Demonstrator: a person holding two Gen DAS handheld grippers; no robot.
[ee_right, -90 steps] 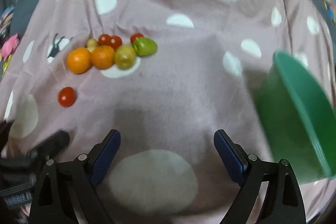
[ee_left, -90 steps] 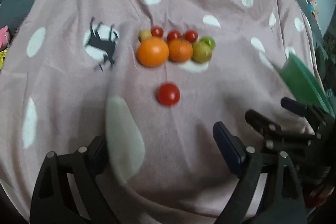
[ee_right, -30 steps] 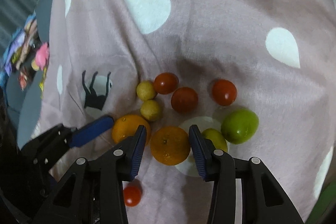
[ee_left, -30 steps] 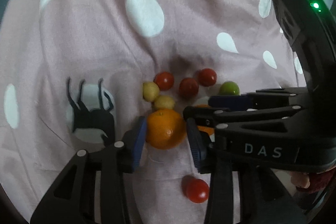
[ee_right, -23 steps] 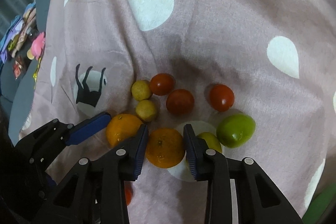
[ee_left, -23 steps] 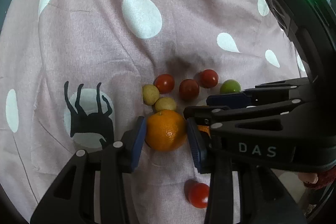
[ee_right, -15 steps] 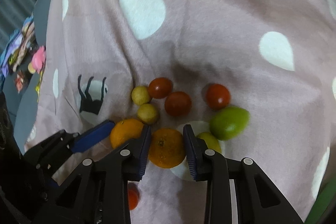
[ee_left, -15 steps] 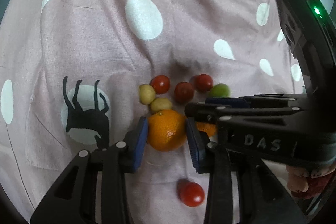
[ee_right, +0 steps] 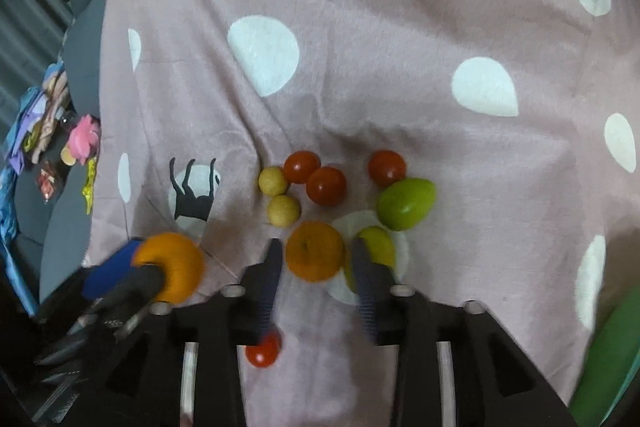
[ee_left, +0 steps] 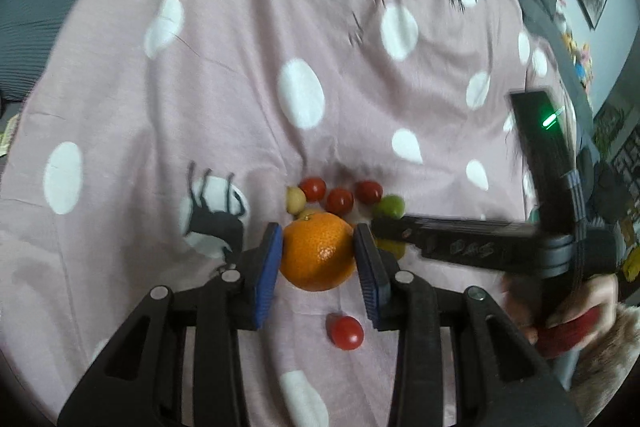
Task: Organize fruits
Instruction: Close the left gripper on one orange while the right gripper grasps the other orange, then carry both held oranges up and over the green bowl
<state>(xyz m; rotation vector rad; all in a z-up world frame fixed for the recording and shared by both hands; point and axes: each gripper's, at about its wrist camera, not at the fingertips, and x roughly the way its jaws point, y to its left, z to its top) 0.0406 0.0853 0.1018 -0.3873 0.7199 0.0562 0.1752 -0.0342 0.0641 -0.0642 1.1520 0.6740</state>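
Note:
My left gripper (ee_left: pixel 318 229) is shut on a large orange (ee_left: pixel 318 255) and holds it above the pink dotted cloth (ee_left: pixel 240 131). In the right wrist view that orange (ee_right: pixel 170 267) hangs at the lower left. My right gripper (ee_right: pixel 316 247) straddles a second orange (ee_right: pixel 316 259) that lies on the cloth. Its jaws are opening, with a thin gap on each side of the fruit. Behind it lie three red tomatoes (ee_right: pixel 326 186), two small yellow fruits (ee_right: pixel 283 210), a green fruit (ee_right: pixel 406 203) and a yellow-green one (ee_right: pixel 378 247). One tomato (ee_left: pixel 345 331) lies apart, nearer me.
A green bowl (ee_right: pixel 608 355) shows at the bottom right edge of the right wrist view. Small toys and wrappers (ee_right: pixel 80 139) lie off the cloth on the left. A hand with a red cuff (ee_left: pixel 568 323) holds the right gripper's handle. A black deer print (ee_right: pixel 192 195) marks the cloth left of the fruit.
The left gripper has risen with its orange, away from the fruit cluster. The right gripper's jaws narrowed on the second orange, then widened, and the orange now sits nearer the fingertips.

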